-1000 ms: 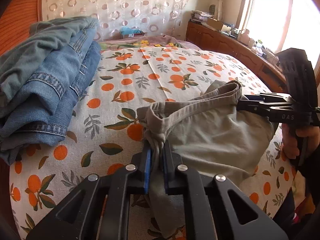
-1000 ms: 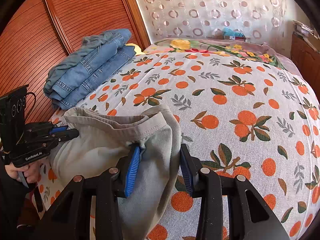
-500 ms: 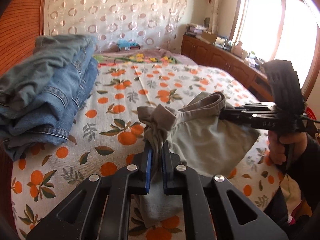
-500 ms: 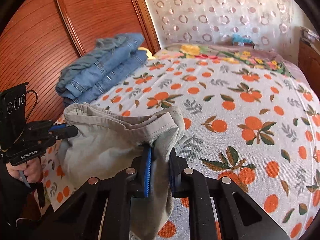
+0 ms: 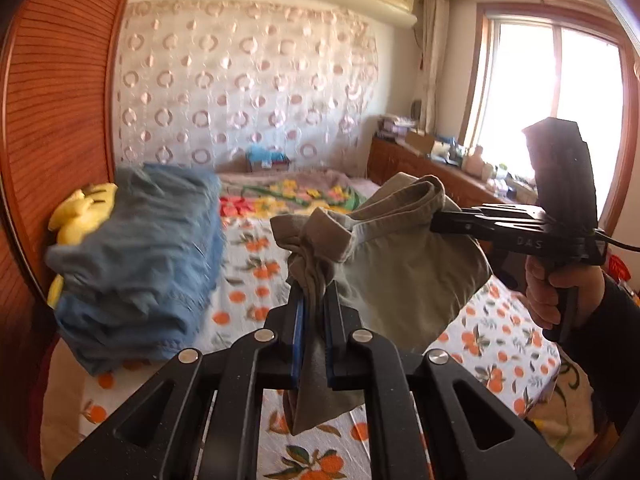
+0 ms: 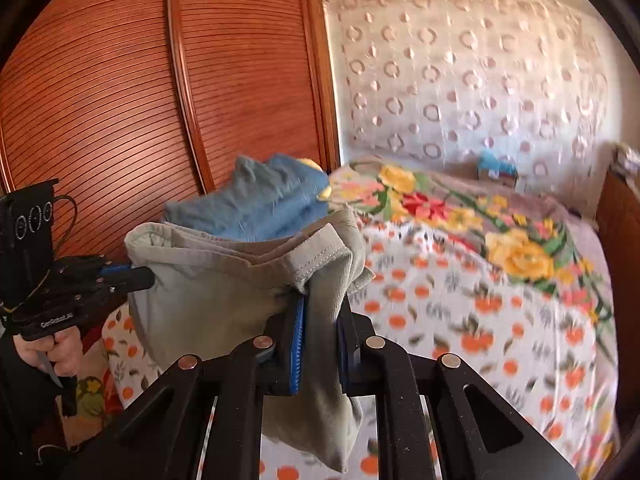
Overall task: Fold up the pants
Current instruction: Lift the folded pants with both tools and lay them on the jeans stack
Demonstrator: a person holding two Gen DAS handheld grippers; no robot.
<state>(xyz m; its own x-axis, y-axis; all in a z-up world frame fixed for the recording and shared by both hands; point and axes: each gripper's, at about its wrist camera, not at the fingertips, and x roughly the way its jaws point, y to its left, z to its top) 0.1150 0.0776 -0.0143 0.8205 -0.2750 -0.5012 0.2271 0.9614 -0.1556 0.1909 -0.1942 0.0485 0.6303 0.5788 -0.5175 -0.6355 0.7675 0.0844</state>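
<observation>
Above the bed (image 5: 256,240): I have the grey-green pants (image 5: 400,272) hanging clear, bunched, waistband slack between both grips.
Left gripper (image 5: 314,320): I see it clamped on a gathered waistband end.
Right gripper (image 6: 320,332): pinching the other end, fabric drooping below.

the lower part of the grey-green pants (image 5: 404,276) hangs behind the left gripper (image 5: 314,322) and drops out of sight. the cloth pinched in the right gripper (image 6: 320,344) hides its right pad. the stacked jeans (image 5: 148,264) are smeared by motion blur. items on the window cabinet (image 5: 432,148) are too small to tell. the sleeve (image 5: 608,340) is cut off at the edge.
</observation>
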